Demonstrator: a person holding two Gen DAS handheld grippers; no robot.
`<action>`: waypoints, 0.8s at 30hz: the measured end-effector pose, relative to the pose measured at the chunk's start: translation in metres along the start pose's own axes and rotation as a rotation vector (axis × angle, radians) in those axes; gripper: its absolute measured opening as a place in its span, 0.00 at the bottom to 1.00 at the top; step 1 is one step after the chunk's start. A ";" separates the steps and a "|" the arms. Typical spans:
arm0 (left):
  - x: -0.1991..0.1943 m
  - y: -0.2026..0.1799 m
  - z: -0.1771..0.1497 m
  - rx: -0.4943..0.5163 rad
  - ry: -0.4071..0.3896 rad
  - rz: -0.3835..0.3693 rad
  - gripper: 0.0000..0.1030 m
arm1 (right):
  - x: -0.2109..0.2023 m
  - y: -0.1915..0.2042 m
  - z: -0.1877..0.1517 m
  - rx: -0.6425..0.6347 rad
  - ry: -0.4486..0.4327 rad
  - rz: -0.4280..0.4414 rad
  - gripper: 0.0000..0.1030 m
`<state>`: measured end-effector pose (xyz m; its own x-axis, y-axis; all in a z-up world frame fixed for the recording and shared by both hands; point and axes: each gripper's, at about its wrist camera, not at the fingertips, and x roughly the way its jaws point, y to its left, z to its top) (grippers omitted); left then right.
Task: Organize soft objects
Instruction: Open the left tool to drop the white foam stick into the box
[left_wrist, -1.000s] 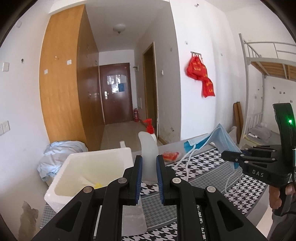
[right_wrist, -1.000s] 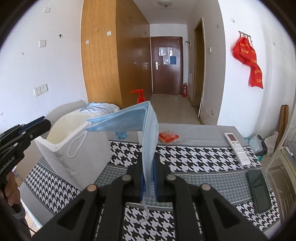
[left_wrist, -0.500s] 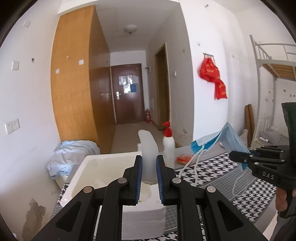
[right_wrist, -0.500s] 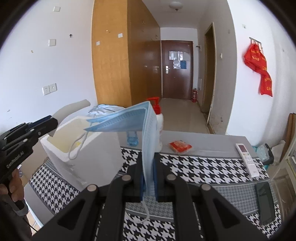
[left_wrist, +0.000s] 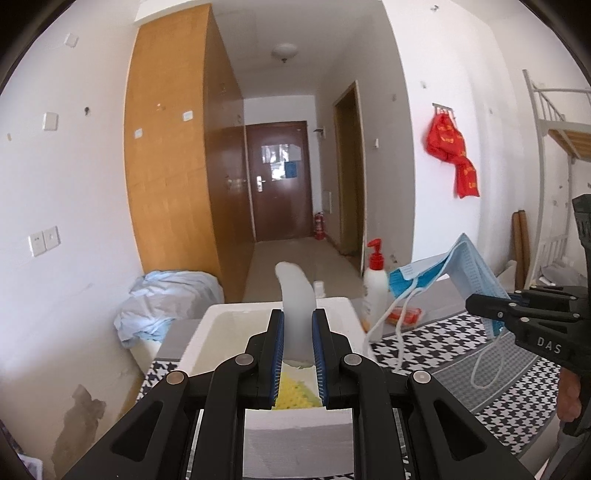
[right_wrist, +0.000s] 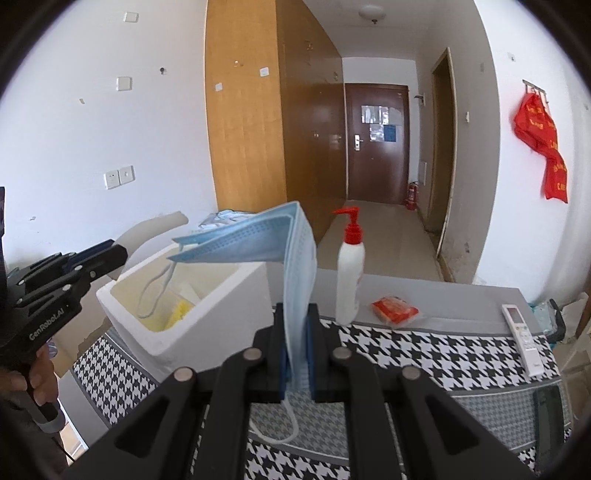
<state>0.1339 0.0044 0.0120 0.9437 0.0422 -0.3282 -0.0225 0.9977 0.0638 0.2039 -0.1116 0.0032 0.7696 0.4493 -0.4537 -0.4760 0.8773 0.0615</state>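
Two hand-held grippers carry soft items above a foam box at the worktop's left end.

The houndstooth-covered worktop (right_wrist: 424, 350) bears a white foam box (right_wrist: 207, 314) at its left edge, with yellow cloth (left_wrist: 295, 393) inside. Left hand-held gripper (left_wrist: 298, 354) pinches a translucent white soft piece (left_wrist: 297, 314) over the box. Right hand-held gripper (right_wrist: 297, 354) clamps a folded blue face mask (right_wrist: 280, 243), which overhangs the box. A pump bottle (right_wrist: 349, 273) stands beside the box.
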 end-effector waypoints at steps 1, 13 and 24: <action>0.001 0.002 0.000 -0.003 0.004 0.004 0.16 | 0.002 0.002 0.001 -0.003 0.000 0.005 0.11; 0.018 0.027 0.000 -0.050 0.036 0.032 0.16 | 0.018 0.018 0.010 -0.021 0.020 0.023 0.11; 0.039 0.040 -0.008 -0.071 0.074 0.011 0.17 | 0.030 0.024 0.012 -0.024 0.033 0.002 0.11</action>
<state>0.1668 0.0466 -0.0054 0.9162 0.0540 -0.3971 -0.0581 0.9983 0.0017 0.2206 -0.0755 0.0018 0.7542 0.4452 -0.4827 -0.4880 0.8718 0.0414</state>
